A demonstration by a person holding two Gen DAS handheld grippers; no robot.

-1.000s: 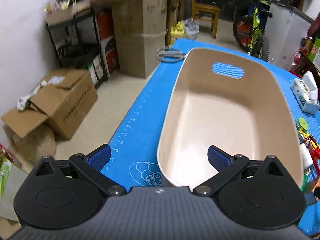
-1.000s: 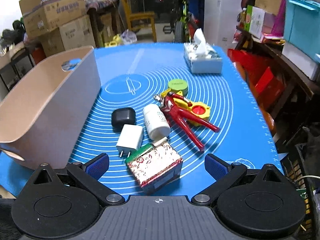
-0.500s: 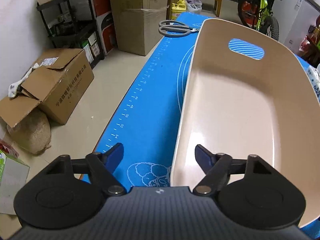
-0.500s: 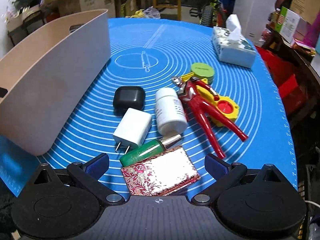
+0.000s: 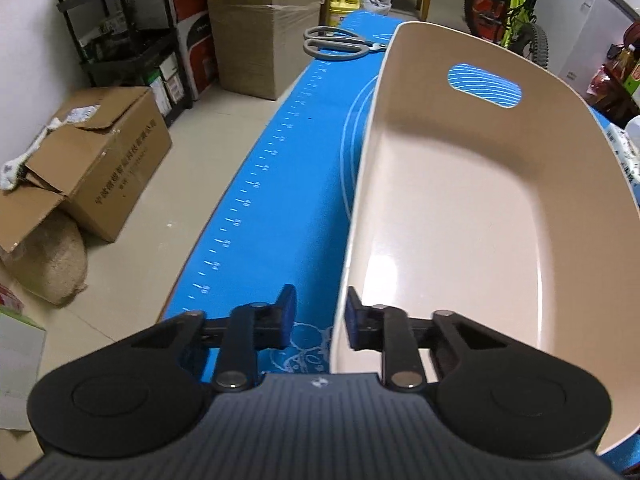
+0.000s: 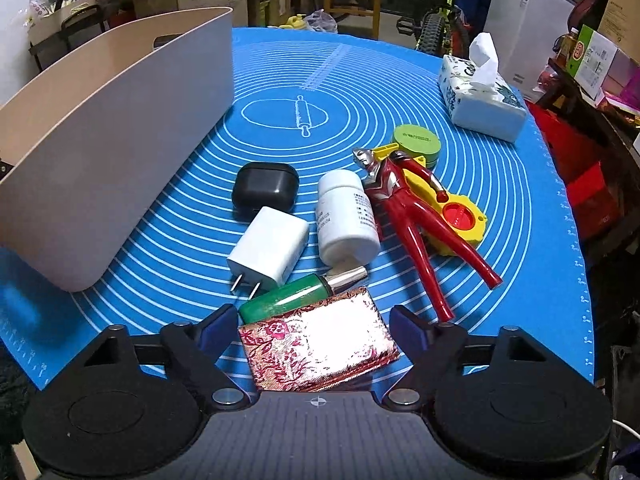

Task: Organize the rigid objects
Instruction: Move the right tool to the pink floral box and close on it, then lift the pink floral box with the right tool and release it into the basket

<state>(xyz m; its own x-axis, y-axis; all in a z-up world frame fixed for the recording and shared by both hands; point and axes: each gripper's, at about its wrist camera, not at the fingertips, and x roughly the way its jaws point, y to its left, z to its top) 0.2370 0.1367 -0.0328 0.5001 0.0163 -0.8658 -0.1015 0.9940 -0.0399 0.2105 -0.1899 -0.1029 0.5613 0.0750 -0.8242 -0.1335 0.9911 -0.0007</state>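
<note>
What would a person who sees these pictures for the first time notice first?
Probably the big beige tub on the blue mat; the left tongs straddle its near rim. To its right lies a bright clutter: a red figure toy, a white bottle and a white charger. The right tongs stand open around a brocade box.

Beige bin [image 6: 112, 152]; blue mat [image 6: 400, 80] with white rings; red-and-gold brocade box [image 6: 316, 344]; black case [image 6: 265, 190]; white charger [image 6: 270, 246]; red-silver figure [image 6: 404, 208].
</note>
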